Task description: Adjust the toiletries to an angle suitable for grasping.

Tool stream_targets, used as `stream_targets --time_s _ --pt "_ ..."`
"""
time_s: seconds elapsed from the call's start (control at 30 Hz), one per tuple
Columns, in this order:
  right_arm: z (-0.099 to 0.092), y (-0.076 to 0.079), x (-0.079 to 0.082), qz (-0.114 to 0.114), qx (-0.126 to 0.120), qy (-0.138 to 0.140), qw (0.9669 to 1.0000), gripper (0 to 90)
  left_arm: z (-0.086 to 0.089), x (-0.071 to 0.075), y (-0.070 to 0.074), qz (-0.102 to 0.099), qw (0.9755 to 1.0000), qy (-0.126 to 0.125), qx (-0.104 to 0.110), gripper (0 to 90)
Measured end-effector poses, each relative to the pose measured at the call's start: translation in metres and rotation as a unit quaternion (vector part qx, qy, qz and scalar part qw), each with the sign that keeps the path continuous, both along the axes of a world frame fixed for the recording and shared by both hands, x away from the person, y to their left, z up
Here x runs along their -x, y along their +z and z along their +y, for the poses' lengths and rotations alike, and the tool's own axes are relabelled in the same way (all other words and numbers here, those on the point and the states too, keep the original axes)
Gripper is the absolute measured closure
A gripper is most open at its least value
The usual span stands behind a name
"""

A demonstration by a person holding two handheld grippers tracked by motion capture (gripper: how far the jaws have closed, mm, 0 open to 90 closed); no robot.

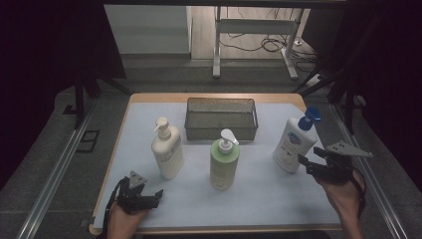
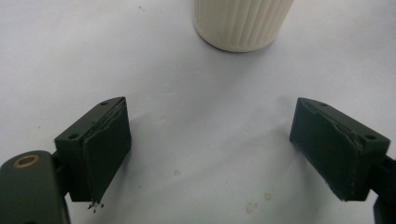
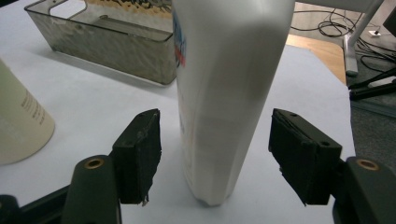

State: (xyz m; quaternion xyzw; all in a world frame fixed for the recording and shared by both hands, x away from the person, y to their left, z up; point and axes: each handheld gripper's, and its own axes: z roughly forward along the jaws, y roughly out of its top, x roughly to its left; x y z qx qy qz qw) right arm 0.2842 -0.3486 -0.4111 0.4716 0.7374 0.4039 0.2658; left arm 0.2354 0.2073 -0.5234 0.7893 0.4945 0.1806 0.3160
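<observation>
Three pump bottles stand on the white table mat (image 1: 268,196): a cream one (image 1: 167,149) at left, a green one (image 1: 224,162) in the middle, and a white one with a blue cap (image 1: 293,144) at right. My right gripper (image 1: 304,163) is at the white bottle's lower right side. In the right gripper view its jaws straddle the white bottle (image 3: 229,84) with a gap on each side, so my right gripper (image 3: 219,154) is open. My left gripper (image 1: 157,195) rests near the front left edge, open and empty (image 2: 210,149), with the cream bottle's base (image 2: 240,23) ahead.
A dark mesh basket (image 1: 221,132) sits at the back centre of the table, seen too in the right gripper view (image 3: 107,46). The green bottle (image 3: 18,121) stands left of the right jaws. Bare mat lies between the bottles and the front edge.
</observation>
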Motion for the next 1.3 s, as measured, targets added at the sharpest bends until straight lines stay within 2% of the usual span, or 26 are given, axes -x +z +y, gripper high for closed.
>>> stream_targets --time_s 0.2,0.33,0.73,0.93,1.0,1.03,1.3 --pt "0.001 0.001 -0.012 -0.005 -0.005 0.005 1.0 30.0 0.0 0.0 0.0 0.0 1.0 0.0 0.0 12.3" --pt "0.006 -0.002 -0.024 -0.003 0.003 0.006 1.0 27.0 0.0 0.0 0.0 0.0 1.0 0.0 0.0 12.3" --pt "0.015 -0.015 -0.048 -0.011 0.003 0.001 0.9999 27.5 0.0 0.0 0.0 0.0 1.0 0.0 0.0 12.3" --pt "0.019 -0.019 -0.052 -0.015 0.003 0.0 0.9999 30.2 0.0 0.0 0.0 0.0 1.0 0.0 0.0 12.3" --pt "0.021 -0.02 -0.053 -0.016 -0.003 0.005 0.9999 36.1 0.0 0.0 0.0 0.0 1.0 0.0 0.0 12.3" --pt "0.021 -0.02 -0.053 -0.016 -0.003 0.005 0.9999 36.1 0.0 0.0 0.0 0.0 1.0 0.0 0.0 12.3" --pt "0.023 -0.019 -0.05 -0.018 -0.008 -0.011 0.9998 39.4 0.0 0.0 0.0 0.0 1.0 0.0 0.0 12.3"
